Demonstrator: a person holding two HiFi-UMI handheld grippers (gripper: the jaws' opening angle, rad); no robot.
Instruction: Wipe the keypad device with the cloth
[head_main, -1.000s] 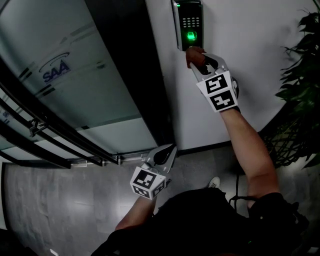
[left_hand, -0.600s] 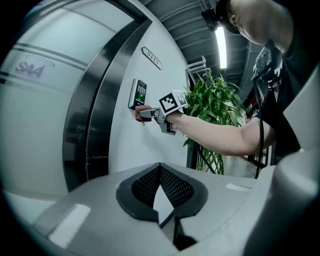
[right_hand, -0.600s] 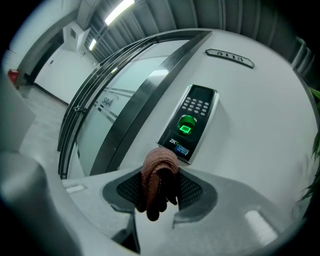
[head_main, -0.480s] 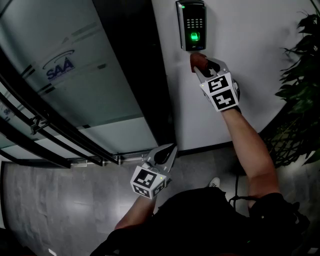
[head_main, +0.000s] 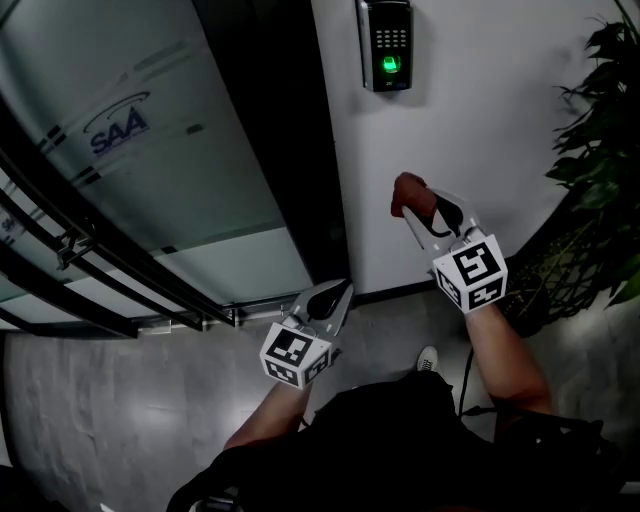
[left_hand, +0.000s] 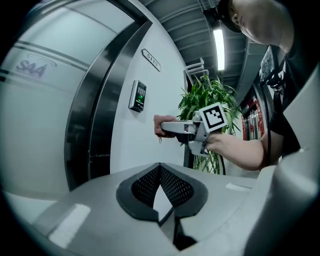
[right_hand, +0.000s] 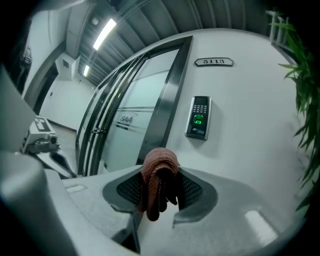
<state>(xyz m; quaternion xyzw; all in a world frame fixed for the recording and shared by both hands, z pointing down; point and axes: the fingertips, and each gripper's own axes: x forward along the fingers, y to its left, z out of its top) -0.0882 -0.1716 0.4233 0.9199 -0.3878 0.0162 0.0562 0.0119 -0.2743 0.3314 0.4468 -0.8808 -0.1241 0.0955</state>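
Landmark is the keypad device (head_main: 387, 45), mounted on the white wall (head_main: 500, 110) with its green light on. The right gripper (head_main: 414, 208) sits well below the keypad and slightly right of it, jaws clamped on the reddish-brown cloth (head_main: 405, 188). The cloth is bunched at the jaw tips and clear of the keypad. The left gripper (head_main: 341, 291) is far below the keypad and a little left of it, down by the floor. Its jaws are closed together with nothing between them. Only the right gripper view shows the cloth folded over and hanging down between the pads, plus a number plate (right_hand: 214, 61) above the keypad. Only the left gripper view gives the right gripper side-on, level with a point below the keypad, with the plant (left_hand: 207, 97) behind it. Only the head view shows the frosted glass door (head_main: 150, 150) left of the keypad and the person's shoe (head_main: 427, 361) on the floor. Versus a second ago, the cloth was up at the keypad's lower edge and has now dropped well below it. The left gripper has hardly moved.
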